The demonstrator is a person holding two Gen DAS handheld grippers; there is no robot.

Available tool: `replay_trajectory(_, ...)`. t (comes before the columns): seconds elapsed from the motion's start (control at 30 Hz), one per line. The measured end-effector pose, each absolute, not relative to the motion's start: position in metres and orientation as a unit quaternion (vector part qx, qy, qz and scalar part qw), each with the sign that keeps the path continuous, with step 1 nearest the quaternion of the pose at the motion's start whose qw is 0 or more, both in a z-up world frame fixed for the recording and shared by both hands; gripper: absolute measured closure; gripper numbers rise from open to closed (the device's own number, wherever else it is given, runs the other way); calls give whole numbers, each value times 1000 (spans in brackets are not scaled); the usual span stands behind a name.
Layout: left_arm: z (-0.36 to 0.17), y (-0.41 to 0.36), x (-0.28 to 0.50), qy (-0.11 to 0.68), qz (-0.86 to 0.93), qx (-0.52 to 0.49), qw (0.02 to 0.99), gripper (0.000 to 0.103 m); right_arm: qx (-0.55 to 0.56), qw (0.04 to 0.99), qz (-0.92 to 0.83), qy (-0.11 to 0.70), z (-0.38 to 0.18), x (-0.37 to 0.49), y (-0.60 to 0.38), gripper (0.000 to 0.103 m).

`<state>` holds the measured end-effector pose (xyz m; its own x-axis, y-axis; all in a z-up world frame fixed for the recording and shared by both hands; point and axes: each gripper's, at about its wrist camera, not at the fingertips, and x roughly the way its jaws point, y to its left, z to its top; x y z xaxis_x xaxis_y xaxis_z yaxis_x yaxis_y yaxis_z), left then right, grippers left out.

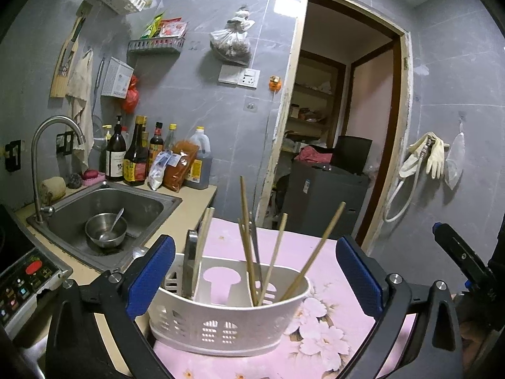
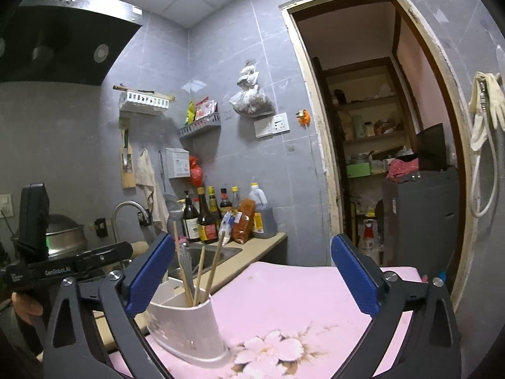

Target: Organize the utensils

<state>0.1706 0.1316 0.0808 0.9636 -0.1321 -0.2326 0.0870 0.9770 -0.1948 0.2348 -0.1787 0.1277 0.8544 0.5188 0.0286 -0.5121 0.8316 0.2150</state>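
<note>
Utensils stood in a white slotted caddy (image 1: 227, 325) on the pink floral cloth (image 1: 318, 344): several wooden chopsticks (image 1: 274, 262) leaning at angles and a metal-handled piece (image 1: 190, 265) at its left end. Behind, the steel sink (image 1: 132, 202) held a metal bowl (image 1: 105, 230) with a spoon (image 1: 114, 223). Both the left gripper (image 1: 255, 281) and right gripper (image 2: 252, 278) were spread wide, gripping nothing.

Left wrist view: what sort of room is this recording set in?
Most likely a small home kitchen. A steel sink with a curved faucet is set in the counter, sauce bottles line the wall, and a range hood hangs in the right wrist view.
</note>
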Motion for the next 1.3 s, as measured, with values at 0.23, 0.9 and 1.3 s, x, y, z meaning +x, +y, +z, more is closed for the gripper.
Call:
replay_trajectory(0.23,80,117,154,114,-61,-80,988,3,108,963,244,26,125,214,-198,0)
replay_trajectory(0.9,68,87,99,114,-79,-64,988,3,110,975,172,88,110,154,-228,0)
replay_trajectory(1.3,51,76,79,132,-72,-59,987,3,90,981,136,107,94,126,-236,0)
